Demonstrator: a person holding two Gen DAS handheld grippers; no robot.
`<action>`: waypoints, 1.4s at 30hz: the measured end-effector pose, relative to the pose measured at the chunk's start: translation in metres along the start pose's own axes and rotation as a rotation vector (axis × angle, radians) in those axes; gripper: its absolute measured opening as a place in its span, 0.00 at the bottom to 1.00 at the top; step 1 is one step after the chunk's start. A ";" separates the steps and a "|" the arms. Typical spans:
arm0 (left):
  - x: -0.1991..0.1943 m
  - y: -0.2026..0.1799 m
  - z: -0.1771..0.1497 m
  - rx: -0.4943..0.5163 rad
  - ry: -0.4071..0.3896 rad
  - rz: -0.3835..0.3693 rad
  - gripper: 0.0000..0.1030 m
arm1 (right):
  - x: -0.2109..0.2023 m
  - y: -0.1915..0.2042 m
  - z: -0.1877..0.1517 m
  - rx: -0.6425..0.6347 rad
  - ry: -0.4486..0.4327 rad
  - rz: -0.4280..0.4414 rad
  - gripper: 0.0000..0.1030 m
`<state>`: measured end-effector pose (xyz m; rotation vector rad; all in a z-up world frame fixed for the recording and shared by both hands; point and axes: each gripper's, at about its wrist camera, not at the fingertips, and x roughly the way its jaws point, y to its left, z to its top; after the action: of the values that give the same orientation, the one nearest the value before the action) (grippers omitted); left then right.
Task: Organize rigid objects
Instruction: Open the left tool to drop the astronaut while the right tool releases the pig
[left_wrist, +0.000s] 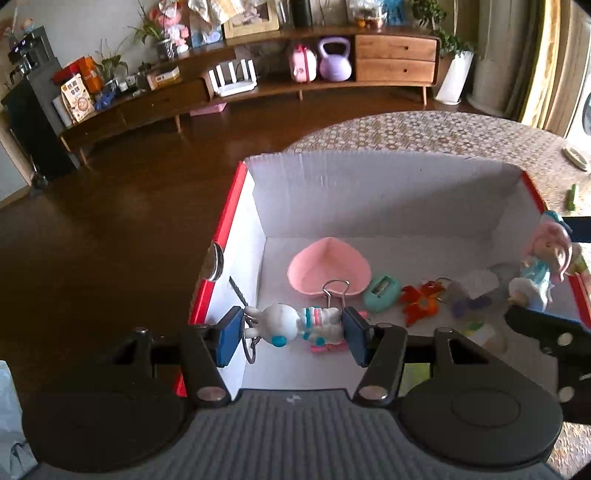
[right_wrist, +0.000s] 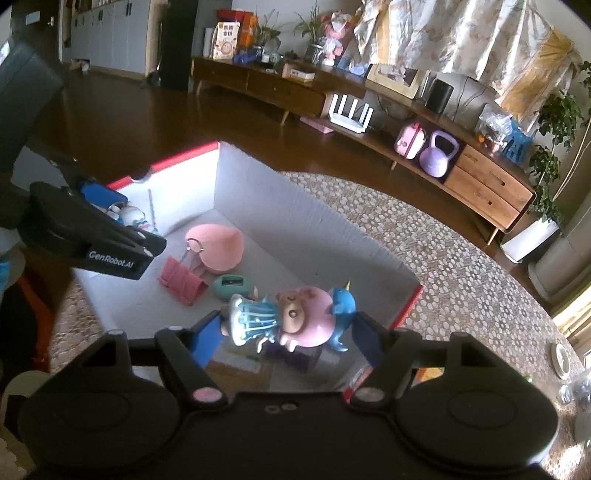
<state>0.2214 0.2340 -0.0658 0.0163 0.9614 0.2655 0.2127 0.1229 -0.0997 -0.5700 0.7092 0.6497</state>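
White cardboard forms the inside of the box (left_wrist: 369, 192), red along its rim. By the left wrist view, we find the left gripper (left_wrist: 291, 328) clamped on a white keychain toy (left_wrist: 295, 325), its long axis lying crosswise from pad to pad, held over the box's near-left corner. Below it on the floor sit a pink heart dish (left_wrist: 328, 269), a binder clip (left_wrist: 334, 291), a teal sharpener (left_wrist: 382, 291) and an orange flower (left_wrist: 421, 301). By the right wrist view, the right gripper (right_wrist: 284, 328) is clamped on a pink-haired doll (right_wrist: 291, 317), likewise lying crosswise, above the box's near-right end. We judge both items need only go straight down; the doll hangs over cluttered floor, the toy over barer floor, so the left looks nearer a clean release.
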 end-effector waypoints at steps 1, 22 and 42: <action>0.002 -0.001 0.002 -0.003 -0.001 0.003 0.56 | 0.005 0.000 0.001 0.005 0.005 0.005 0.73; 0.088 -0.019 0.050 -0.028 0.205 -0.037 0.56 | 0.062 0.007 0.008 0.057 0.141 0.091 0.73; 0.055 -0.023 0.048 -0.010 0.181 -0.035 0.61 | 0.028 -0.005 0.009 0.120 0.084 0.117 0.79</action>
<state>0.2951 0.2297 -0.0853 -0.0340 1.1392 0.2418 0.2360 0.1350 -0.1136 -0.4492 0.8590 0.6898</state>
